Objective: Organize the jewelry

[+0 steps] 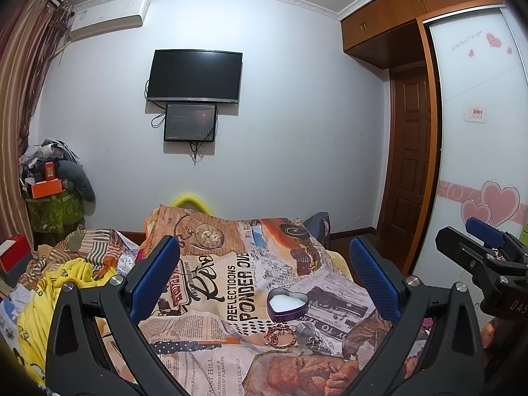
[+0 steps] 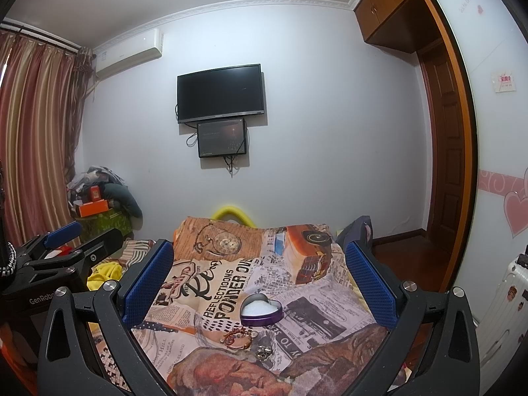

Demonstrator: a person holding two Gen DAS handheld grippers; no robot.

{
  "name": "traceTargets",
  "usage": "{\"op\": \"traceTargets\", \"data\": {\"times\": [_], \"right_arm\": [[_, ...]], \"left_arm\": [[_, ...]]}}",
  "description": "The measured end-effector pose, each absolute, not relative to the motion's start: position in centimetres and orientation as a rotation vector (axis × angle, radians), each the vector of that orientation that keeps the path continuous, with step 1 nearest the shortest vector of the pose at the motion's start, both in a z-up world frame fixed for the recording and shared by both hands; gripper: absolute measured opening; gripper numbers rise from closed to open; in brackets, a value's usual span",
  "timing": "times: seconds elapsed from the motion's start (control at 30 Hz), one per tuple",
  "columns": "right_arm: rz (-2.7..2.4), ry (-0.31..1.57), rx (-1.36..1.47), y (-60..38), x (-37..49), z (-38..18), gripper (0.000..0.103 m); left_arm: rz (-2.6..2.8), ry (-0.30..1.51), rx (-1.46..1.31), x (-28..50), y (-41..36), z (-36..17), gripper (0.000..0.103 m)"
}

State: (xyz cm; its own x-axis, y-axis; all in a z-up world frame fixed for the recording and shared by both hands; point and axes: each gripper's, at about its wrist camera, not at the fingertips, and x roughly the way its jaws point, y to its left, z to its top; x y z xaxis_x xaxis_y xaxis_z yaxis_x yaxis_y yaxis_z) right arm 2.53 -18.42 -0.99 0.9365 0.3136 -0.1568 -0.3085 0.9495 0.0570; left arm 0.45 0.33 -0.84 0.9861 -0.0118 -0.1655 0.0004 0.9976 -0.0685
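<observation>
The heart-shaped tin (image 1: 287, 307) was glossy purple metal with a white, grainy lining. Near it lay a bracelet (image 1: 280, 336) of shiny gold-toned metal. The bedspread (image 1: 231, 277) was matt printed cloth. Both grippers' fingers (image 2: 148, 282) carried rough, ribbed blue pads on matt black plastic.

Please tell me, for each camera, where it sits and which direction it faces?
Left wrist: on the left gripper, facing over the bed to the TV wall; right gripper shows at right.
Right wrist: on the right gripper, same direction; left gripper shows at left.
Shared: heart-shaped tin, bracelet, TV.
</observation>
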Motion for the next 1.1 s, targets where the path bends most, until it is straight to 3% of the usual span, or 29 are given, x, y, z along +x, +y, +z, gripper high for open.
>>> {"op": "traceTargets", "data": {"times": [1.1], "right_arm": [[0.318,0.178,0.033,-18.1,3.2,-2.0,0.103]], "left_arm": [[-0.006,0.179,-0.063,0.5,0.1,-1.2,0.103]]}}
